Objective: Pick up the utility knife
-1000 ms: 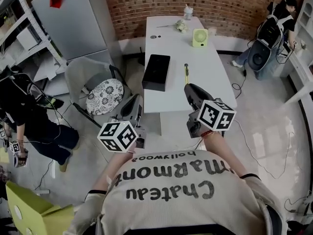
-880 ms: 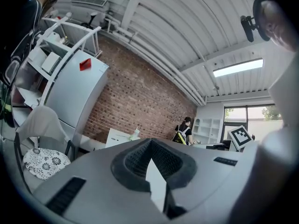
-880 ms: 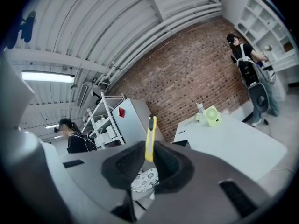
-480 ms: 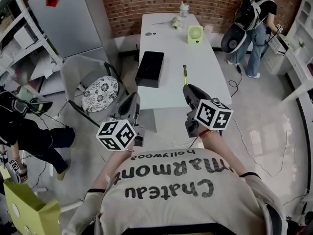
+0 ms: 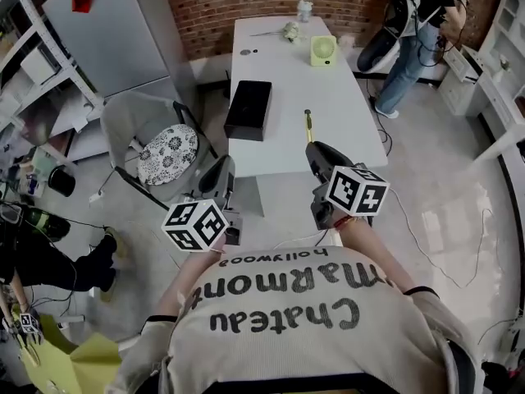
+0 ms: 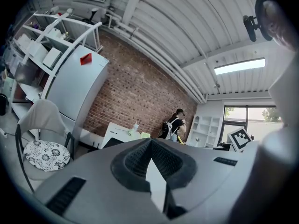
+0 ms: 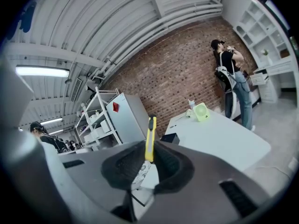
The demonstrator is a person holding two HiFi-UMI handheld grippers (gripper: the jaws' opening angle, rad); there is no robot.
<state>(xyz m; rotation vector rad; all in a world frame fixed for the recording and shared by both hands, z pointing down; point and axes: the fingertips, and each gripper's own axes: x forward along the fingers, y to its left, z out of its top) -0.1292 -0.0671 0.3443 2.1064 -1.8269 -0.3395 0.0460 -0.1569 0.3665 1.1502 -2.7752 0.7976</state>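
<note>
A yellow utility knife (image 5: 308, 126) sticks out forward from my right gripper (image 5: 317, 151), which is shut on its handle over the front edge of the white table (image 5: 344, 105). In the right gripper view the utility knife (image 7: 150, 136) stands upright between the dark pads of the right gripper (image 7: 148, 154). My left gripper (image 5: 220, 176) hangs level, left of the table's front corner and above the floor. In the left gripper view the left gripper (image 6: 150, 146) has its pad tips together with nothing between them.
On the table lie a black box (image 5: 249, 109), a green fan (image 5: 323, 50) and a cup (image 5: 304, 10). A chair with a patterned cushion (image 5: 168, 154) stands to the left, a grey cabinet (image 5: 107, 31) behind it. A person (image 5: 414, 31) stands at the back right.
The knife stays clamped in the right gripper, and both grippers have drifted only a little. The person at the back right has stood up and stepped left. The person at the left has moved down.
</note>
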